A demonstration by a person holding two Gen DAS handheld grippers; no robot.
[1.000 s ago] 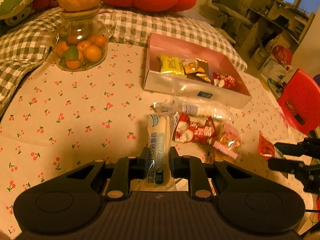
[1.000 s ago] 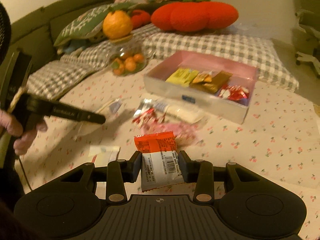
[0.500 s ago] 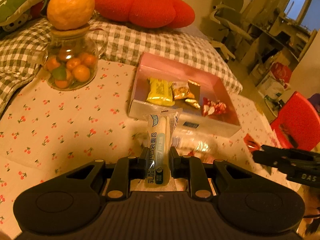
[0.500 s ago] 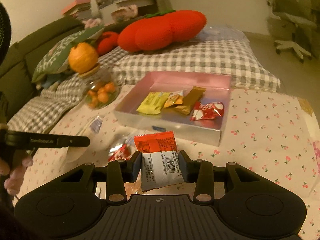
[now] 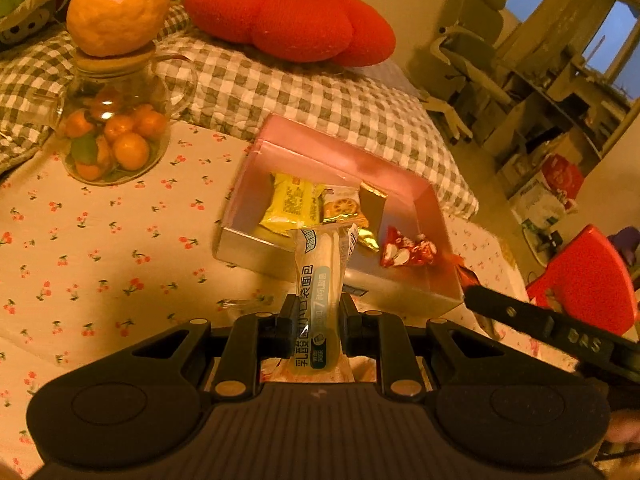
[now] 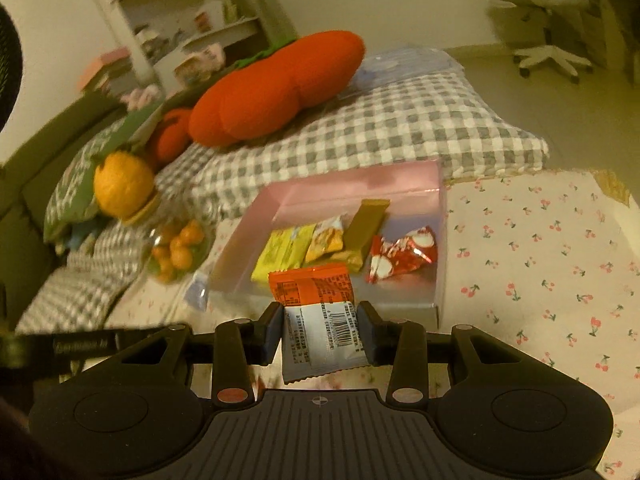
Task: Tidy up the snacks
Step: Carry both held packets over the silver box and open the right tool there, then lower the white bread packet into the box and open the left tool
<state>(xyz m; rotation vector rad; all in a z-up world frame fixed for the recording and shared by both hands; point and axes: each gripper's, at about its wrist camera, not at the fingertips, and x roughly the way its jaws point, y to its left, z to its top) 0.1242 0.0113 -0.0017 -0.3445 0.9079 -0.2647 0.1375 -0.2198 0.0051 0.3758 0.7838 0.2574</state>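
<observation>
Left wrist view: the bread packet is clamped in the left gripper, its long axis running toward 12 o'clock, its near end hidden under the gripper body, its tip over the pink box front wall. At 3 o'clock the right gripper grasps an orange-and-white sachet, orange end toward 12; motion blur smears its print. Inside the box lie a yellow packet and red wrapper.

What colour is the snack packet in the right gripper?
Orange on top, silver-grey with a barcode below: the orange-and-silver snack packet, clearest in the right wrist view.
</observation>
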